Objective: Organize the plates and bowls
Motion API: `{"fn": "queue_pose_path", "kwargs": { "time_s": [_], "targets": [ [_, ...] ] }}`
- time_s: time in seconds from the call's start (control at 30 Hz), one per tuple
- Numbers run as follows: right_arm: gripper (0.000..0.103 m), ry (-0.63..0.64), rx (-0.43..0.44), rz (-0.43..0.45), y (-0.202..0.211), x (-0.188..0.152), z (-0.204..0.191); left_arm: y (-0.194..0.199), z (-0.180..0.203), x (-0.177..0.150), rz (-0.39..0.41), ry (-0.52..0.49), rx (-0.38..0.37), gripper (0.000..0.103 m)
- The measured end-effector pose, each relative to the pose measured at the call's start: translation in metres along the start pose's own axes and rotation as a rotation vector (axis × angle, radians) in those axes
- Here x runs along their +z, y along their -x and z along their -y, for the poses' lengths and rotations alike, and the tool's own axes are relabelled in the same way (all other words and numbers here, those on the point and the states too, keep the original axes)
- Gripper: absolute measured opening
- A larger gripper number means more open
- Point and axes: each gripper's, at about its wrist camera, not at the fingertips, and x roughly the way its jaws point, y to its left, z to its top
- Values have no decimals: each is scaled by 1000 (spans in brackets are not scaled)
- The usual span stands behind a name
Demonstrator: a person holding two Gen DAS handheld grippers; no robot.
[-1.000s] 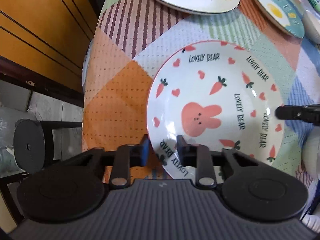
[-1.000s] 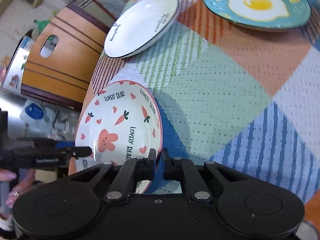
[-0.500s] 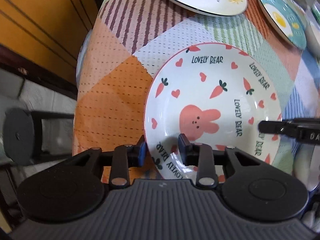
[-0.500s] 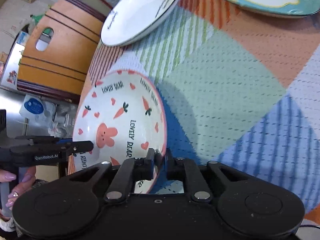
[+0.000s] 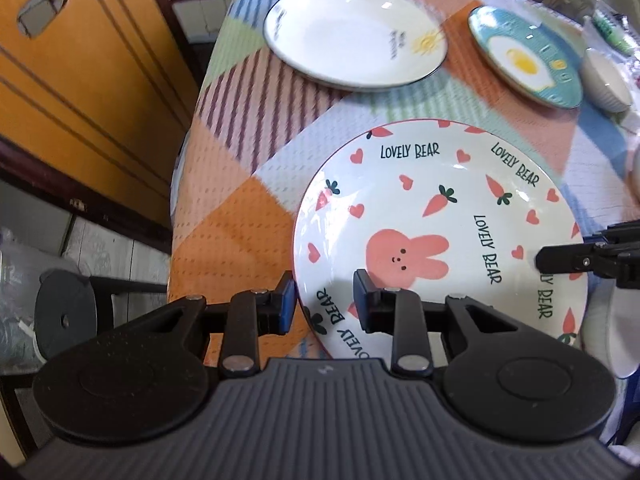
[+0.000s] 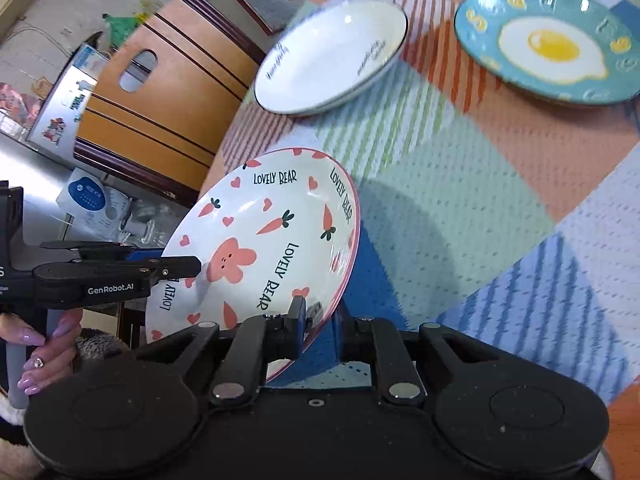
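The white bunny plate (image 5: pixel 400 200) with carrots, hearts and "LOVELY BEAR" lettering hangs tilted above the checked tablecloth (image 5: pixel 240 208). My left gripper (image 5: pixel 324 304) straddles its near rim, one blue pad outside and one inside, jaws closing on it. In the right wrist view the plate (image 6: pixel 256 216) casts a shadow on the cloth. My right gripper (image 6: pixel 320 320) is shut on the opposite rim. The left gripper (image 6: pixel 172 264) shows there at the plate's left edge, and the right gripper (image 5: pixel 560 260) shows at the plate's right edge in the left wrist view.
A white plate (image 5: pixel 352 36) with a sun drawing and a blue fried-egg plate (image 5: pixel 524 60) lie further back on the table; a ribbed white bowl (image 5: pixel 608 80) is beyond them. An orange wooden panel (image 5: pixel 80 80) and a dark stool (image 5: pixel 64 320) stand left of the table edge. A hand (image 6: pixel 44 344) holds the left gripper.
Both grippers have risen with the bunny plate, which has lifted off the cloth and tilted. The far plates have come more fully into view.
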Motion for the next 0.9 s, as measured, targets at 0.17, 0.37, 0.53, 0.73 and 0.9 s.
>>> {"fn": "queue_pose_path", "kwargs": {
  "time_s": [0.17,0.37,0.53,0.73,0.9],
  "targets": [
    [18,13,-8,41,30,1,5,16,25,14,30,-34,-27,28],
    [18,14,-46,73,58,2,25,14,61,31,32,-62,-63,28],
    [18,14,-81,76,73,6,49,-2,86,42,2,-78,-96,28],
    [18,-21,-103,58,70,6,78,-32,104,56,-67,-111,-110,28],
    [18,-39,-75,42,55,8,100,-47,109,60,-81,-139,-87,28]
  ]
}}
